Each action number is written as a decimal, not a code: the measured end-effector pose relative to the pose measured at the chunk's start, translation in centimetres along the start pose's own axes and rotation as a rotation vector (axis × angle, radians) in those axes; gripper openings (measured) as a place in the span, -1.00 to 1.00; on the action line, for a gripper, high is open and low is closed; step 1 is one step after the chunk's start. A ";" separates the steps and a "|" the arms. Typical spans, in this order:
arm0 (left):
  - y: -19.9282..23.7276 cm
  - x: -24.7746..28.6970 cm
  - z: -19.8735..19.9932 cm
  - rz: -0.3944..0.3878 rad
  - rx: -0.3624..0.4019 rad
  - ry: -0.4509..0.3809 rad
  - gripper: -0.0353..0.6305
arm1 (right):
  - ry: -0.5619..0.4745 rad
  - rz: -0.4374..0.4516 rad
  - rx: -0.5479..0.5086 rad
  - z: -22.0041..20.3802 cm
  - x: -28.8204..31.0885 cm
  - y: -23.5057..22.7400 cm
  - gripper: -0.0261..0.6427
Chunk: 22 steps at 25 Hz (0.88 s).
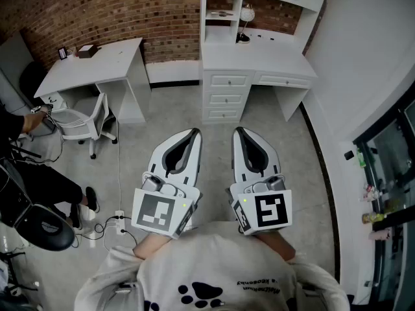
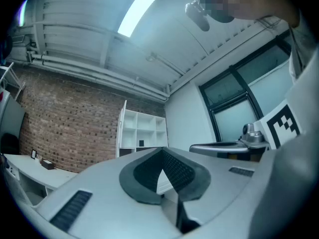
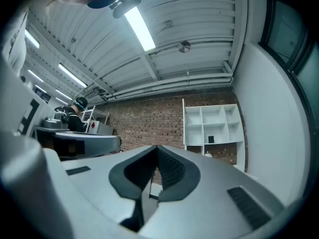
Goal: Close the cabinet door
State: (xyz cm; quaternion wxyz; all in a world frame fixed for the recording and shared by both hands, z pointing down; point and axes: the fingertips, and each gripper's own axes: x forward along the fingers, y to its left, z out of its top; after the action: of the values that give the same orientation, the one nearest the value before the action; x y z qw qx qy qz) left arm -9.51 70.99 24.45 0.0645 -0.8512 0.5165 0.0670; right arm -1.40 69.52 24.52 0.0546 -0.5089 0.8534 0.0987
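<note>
The left fingers (image 1: 192, 138) and the right fingers (image 1: 241, 135) are both pressing fully together, gripping nothing. The cabinet (image 1: 256, 76) is standing well ahead of them across the floor (image 1: 214, 135), more in line with the right fingers. I cannot tell which panel is its door.

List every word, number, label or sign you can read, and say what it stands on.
No text can be quoted.
On the sweatshirt: a line of print beside paw marks, upside down and too small to read.
On the left tongs and right tongs: the cubes carry black-and-white square patterns, no letters.
</note>
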 end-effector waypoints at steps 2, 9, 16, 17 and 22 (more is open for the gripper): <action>0.0 -0.2 -0.5 -0.004 -0.005 0.010 -0.87 | 0.008 -0.009 0.007 -0.5 -0.3 0.1 -0.87; 1.1 0.2 -1.9 0.002 -0.033 0.032 -0.87 | 0.040 -0.015 0.018 -2.2 0.4 0.5 -0.87; 2.3 2.8 -2.9 0.001 -0.030 0.034 -0.87 | 0.027 -0.016 0.058 -3.2 2.9 -1.1 -0.87; 2.6 3.3 -3.0 0.004 -0.029 0.032 -0.87 | 0.021 -0.010 0.068 -3.4 3.5 -1.5 -0.87; 4.8 7.7 -4.2 0.023 -0.011 0.042 -0.87 | -0.007 0.005 0.077 -4.4 7.8 -3.9 -0.86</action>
State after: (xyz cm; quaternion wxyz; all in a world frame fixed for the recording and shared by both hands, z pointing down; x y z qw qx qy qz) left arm -10.03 61.33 27.03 0.0484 -0.8467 0.5272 0.0528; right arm -1.69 60.04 26.86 0.0770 -0.5039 0.8577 0.0676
